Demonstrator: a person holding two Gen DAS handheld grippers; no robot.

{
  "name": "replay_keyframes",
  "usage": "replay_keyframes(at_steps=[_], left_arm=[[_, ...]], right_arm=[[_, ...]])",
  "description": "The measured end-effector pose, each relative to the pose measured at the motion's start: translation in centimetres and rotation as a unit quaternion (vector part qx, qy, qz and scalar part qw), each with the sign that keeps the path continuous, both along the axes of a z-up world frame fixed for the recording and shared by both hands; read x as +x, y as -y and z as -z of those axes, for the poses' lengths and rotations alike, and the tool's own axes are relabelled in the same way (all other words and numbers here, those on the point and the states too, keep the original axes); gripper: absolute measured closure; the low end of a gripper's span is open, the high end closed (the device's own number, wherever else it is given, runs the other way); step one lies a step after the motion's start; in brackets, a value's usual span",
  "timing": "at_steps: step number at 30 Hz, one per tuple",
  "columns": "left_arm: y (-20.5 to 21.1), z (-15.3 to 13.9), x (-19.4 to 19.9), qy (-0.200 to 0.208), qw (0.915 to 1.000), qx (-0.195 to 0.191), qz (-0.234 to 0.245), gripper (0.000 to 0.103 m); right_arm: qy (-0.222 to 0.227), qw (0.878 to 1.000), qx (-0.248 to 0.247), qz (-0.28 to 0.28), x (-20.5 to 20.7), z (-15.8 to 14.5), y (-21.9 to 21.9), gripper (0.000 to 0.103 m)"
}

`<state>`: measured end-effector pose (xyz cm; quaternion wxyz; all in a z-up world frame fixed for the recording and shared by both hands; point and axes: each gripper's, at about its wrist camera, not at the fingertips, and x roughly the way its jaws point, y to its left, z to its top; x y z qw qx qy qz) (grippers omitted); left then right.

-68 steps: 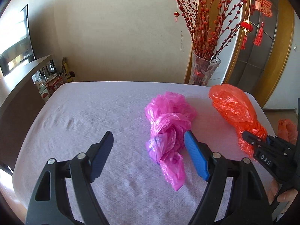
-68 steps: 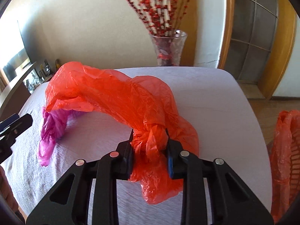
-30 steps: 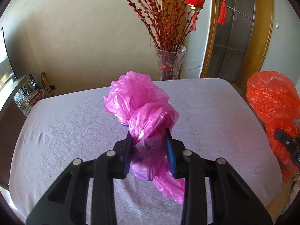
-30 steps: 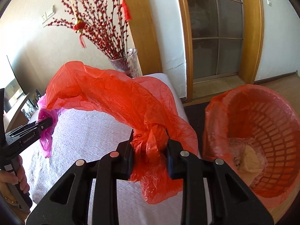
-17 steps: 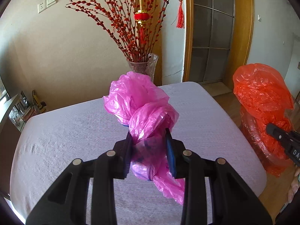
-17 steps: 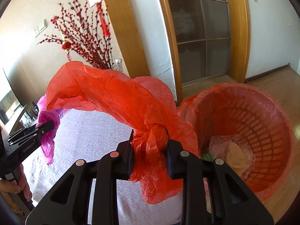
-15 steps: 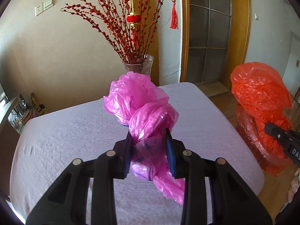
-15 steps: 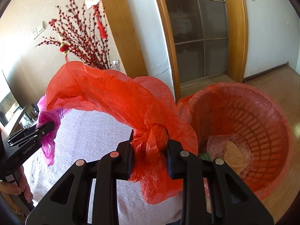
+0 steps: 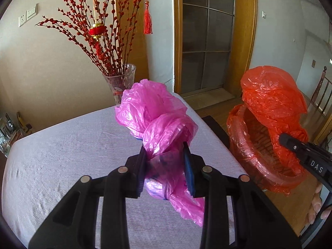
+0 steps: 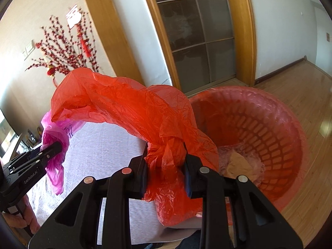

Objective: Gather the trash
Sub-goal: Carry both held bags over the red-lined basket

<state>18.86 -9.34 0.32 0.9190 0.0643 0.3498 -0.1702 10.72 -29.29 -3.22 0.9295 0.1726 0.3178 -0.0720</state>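
Observation:
My left gripper (image 9: pixel 166 162) is shut on a crumpled pink plastic bag (image 9: pixel 157 120) and holds it above the white-clothed table (image 9: pixel 62 151). My right gripper (image 10: pixel 166 161) is shut on a knotted red plastic bag (image 10: pixel 128 108), held at the table's right edge beside a red basket bin (image 10: pixel 276 137) on the floor. The bin has a red liner and some trash inside. In the left wrist view the red bag (image 9: pixel 271 97) hangs over the bin (image 9: pixel 244 143). In the right wrist view the pink bag (image 10: pixel 55 143) shows at the left.
A glass vase (image 9: pixel 120 87) of red berry branches stands at the table's far edge. A wooden-framed glass door (image 9: pixel 205 39) is behind the bin. Wooden floor (image 10: pixel 311 95) lies around the bin. A chair (image 9: pixel 321 95) stands at far right.
Both grippers have swung right toward the bin with their bags. The red bag now hangs nearer the bin's opening; the pink bag is over the table's right part.

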Motion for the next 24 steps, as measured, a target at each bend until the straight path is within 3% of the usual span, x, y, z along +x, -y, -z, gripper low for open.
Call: replay_keyframes(at_steps=[14,24], left_arm=[[6.8,-0.4,-1.7,-0.017,0.9937,-0.064,0.090,0.071],[12.1,0.1,-2.1,-0.035,0.9857,-0.081,0.144,0.071]], right_arm=[[0.005,0.996,0.033,0.083,-2.9,0.4,6.7,0.076],[0.007,0.993,0.049,0.109,-4.0,0.7,9.7,0.075]])
